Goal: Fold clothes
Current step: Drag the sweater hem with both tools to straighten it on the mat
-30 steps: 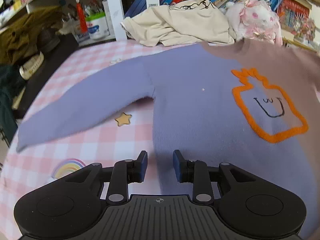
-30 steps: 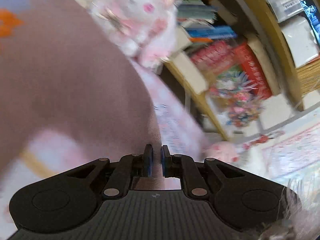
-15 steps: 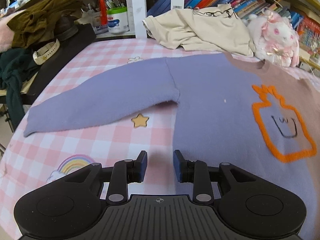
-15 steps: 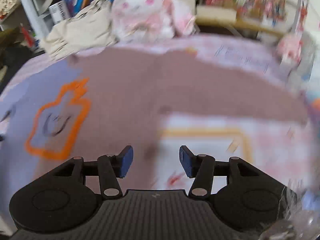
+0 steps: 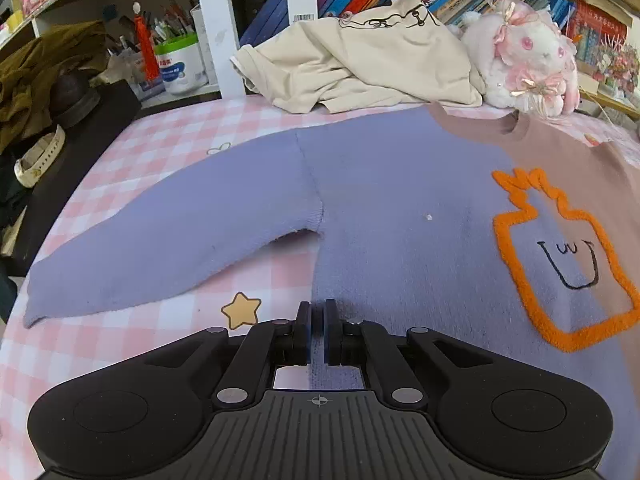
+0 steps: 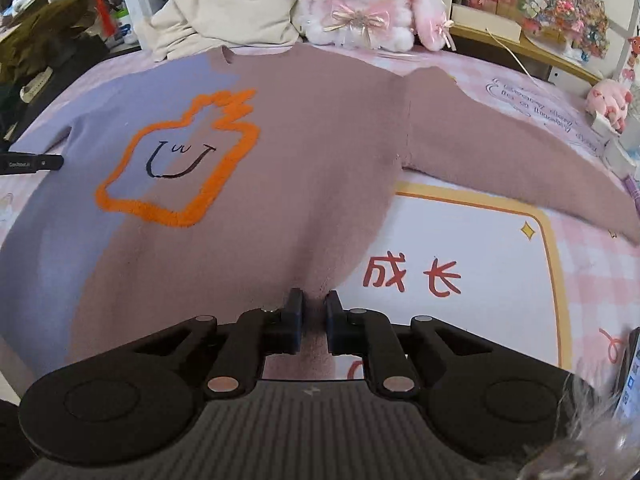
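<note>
A two-tone sweater [image 5: 400, 200], purple on one half and mauve on the other [image 6: 304, 160], lies flat and face up on the pink checked cover, sleeves spread. An orange outlined figure [image 6: 180, 160] marks its chest. My left gripper [image 5: 317, 330] is shut on the purple side's lower hem edge. My right gripper [image 6: 313, 322] is shut on the mauve side's lower hem edge. The left gripper's tip [image 6: 32, 163] shows at the left edge of the right wrist view.
A crumpled beige garment [image 5: 360, 64] and a white-pink plush rabbit [image 6: 360, 4] lie at the far edge by the sweater's collar. Bookshelves stand behind. Dark clothes and a black surface [image 5: 60, 136] sit at the left. A small pink toy [image 6: 608, 100] is far right.
Both grippers have closed on the sweater's lower hem; half a second ago both stood open. The right gripper swung round from the bookshelf side to face the sweater.
</note>
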`<state>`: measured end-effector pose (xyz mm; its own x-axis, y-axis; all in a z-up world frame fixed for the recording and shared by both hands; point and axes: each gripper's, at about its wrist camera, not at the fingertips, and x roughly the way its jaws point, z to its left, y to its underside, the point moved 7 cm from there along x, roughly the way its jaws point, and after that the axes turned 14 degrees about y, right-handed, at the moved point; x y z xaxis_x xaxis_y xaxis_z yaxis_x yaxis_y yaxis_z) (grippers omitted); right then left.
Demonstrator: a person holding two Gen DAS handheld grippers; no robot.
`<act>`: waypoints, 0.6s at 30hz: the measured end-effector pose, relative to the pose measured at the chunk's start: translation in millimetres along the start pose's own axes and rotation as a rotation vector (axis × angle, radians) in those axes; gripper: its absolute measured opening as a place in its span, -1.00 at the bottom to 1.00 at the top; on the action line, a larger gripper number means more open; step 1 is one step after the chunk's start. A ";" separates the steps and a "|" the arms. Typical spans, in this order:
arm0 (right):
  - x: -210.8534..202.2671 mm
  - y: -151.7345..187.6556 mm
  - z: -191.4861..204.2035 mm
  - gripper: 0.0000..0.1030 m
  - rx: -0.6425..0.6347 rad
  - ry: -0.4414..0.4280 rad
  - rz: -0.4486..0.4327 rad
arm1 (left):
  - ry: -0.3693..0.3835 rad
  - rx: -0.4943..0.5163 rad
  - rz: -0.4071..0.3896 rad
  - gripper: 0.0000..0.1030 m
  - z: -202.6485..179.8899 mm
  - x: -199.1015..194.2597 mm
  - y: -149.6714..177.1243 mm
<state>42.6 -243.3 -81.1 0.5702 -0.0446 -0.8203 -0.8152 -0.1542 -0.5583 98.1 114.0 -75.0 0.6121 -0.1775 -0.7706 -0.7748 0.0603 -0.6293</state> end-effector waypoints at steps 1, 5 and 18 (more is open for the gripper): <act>0.9 -0.9 0.3 -0.78 0.006 0.006 -0.002 | -0.002 0.008 0.001 -0.93 -0.2 0.1 0.1; 2.9 -3.5 -0.6 -0.78 0.014 0.016 -0.001 | -0.001 -0.015 -0.003 -0.93 1.6 -4.9 4.7; -7.7 5.5 -6.9 -0.25 0.074 0.058 -0.027 | 0.037 -0.098 -0.057 -0.34 0.5 -47.9 40.8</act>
<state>34.4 -250.6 -77.0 0.5949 -0.0984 -0.7978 -0.8038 -0.0826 -0.5892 37.2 125.5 -63.8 0.6507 -0.2137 -0.7287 -0.7519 -0.0470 -0.6576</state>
